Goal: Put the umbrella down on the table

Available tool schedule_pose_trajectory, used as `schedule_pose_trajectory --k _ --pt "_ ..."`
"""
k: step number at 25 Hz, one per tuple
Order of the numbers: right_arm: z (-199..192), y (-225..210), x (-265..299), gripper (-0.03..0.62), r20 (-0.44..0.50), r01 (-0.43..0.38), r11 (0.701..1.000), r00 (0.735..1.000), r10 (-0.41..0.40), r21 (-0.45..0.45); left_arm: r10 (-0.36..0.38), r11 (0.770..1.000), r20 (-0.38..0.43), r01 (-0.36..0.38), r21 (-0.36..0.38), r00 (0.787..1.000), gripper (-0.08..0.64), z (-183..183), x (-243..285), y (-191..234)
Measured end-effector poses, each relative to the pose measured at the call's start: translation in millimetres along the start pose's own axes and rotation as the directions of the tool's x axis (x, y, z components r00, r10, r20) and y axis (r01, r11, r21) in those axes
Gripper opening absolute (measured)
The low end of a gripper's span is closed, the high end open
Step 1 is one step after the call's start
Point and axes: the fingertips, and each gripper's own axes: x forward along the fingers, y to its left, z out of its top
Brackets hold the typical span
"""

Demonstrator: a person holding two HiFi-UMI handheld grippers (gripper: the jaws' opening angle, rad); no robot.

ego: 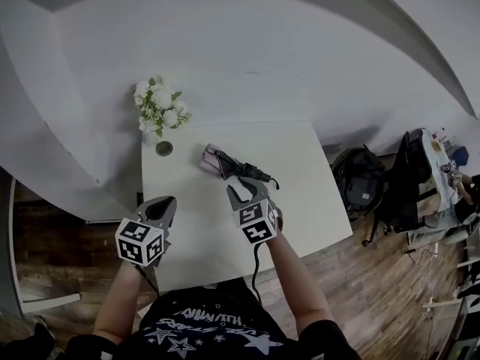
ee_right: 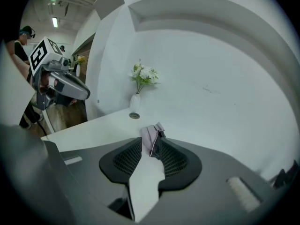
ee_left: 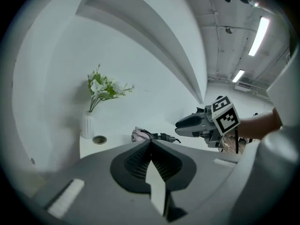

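The folded umbrella [ego: 236, 167], pale pink fabric with a dark handle and strap, lies on the white table [ego: 307, 201] toward its far side. It also shows as the umbrella [ee_left: 152, 136] in the left gripper view and the umbrella [ee_right: 151, 136] in the right gripper view. My right gripper [ego: 251, 189] hovers just short of it, jaws a little apart, nothing between the pads. The right gripper [ee_right: 151, 141] looks straight at the umbrella through that gap. My left gripper [ego: 169, 202] is over the table's left part, jaws together and empty; the left gripper [ee_left: 150, 142] points past the umbrella's left end.
A white vase of flowers [ego: 157, 109] and a small round metal disc [ego: 164, 148] sit at the table's far left corner. A curved white wall [ego: 247, 58] rises behind. Dark bags [ego: 358, 178] and a chair [ego: 409, 171] stand on the wooden floor to the right.
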Motion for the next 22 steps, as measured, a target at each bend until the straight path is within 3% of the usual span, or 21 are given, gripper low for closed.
schedule_pose_trajectory --k 7,10,14,22 --pt "-12.1 30.0 -41.0 0.064 0.023 0.086 0.992 0.996 -0.089 0.091 -0.089 0.996 -0.026 0.089 0.017 0.996 0.003 -11.3 1.2 -15.6" --pt "-22.1 37.7 -46.5 0.02 0.026 0.068 0.985 0.997 -0.073 0.156 -0.113 0.993 -0.033 0.114 0.03 0.993 0.003 -14.8 5.4 -26.2" --pt "-36.1 43.3 -49.1 0.017 0.024 0.05 0.976 0.998 -0.056 0.214 -0.109 0.992 -0.045 0.112 0.056 0.993 0.003 -18.2 9.2 -36.2" --pt "-52.0 58.0 -89.3 0.017 0.091 -0.004 0.907 0.995 -0.038 0.421 -0.088 0.994 -0.058 0.091 0.064 0.994 0.003 -33.1 -17.4 -74.8"
